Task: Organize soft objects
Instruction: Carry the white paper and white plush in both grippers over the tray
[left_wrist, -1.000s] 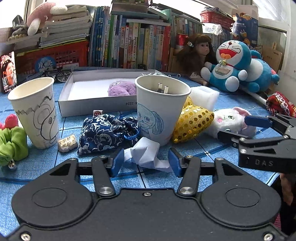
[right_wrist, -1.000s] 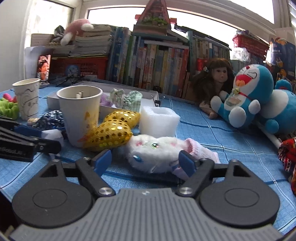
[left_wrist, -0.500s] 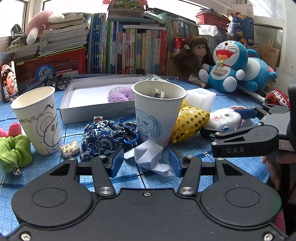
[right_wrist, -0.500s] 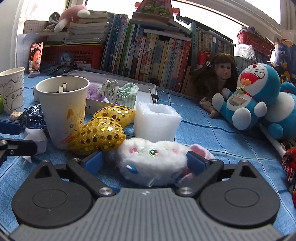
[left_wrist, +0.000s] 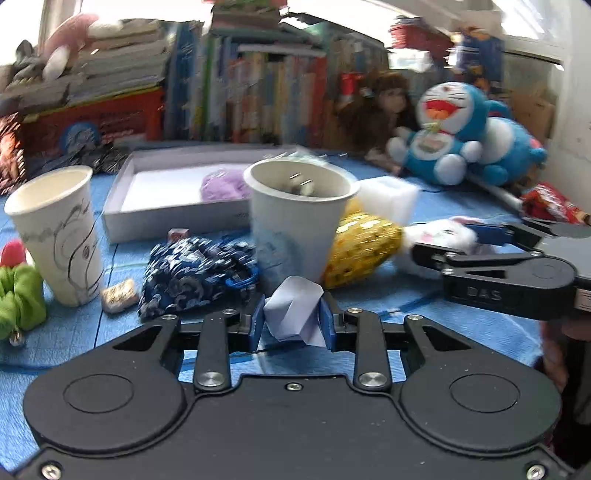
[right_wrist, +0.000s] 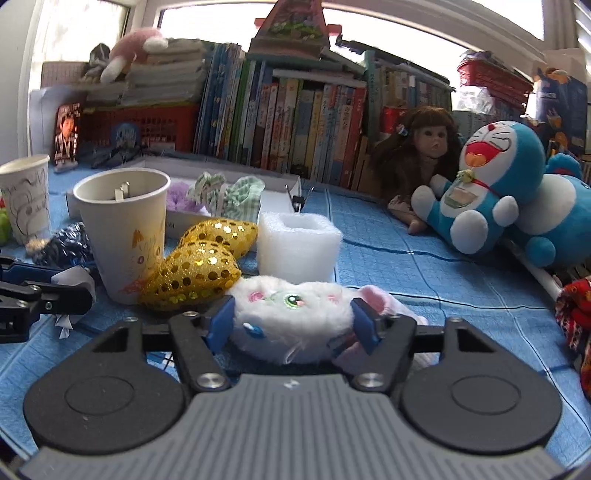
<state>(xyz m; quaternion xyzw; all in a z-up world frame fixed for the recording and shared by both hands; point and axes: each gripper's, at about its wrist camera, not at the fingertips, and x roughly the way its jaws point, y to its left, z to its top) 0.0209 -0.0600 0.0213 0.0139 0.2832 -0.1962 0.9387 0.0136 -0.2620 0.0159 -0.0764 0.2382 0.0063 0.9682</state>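
Soft toys and scraps lay scattered over the blue tabletop (right_wrist: 388, 236), and we had two of them in hand. Our left hand-held gripper (left_wrist: 293, 325) was pressed together on a crumpled white paper wad (left_wrist: 291, 310) just in front of the paper cup (left_wrist: 295, 218). Our right hand-held gripper (right_wrist: 293, 325) was closing around the white plush cat (right_wrist: 291, 314), which lay between its blue pads (right_wrist: 221, 323) beside the gold sequin heart (right_wrist: 192, 273); the pads already met the fur on both sides. We judged that a good lift needed a squeeze into the plush body, not only the fluff. Rising straight should spare the cup and the foam block (right_wrist: 299, 243) a knock. The shallow white box (left_wrist: 166, 192) looked the likely destination.
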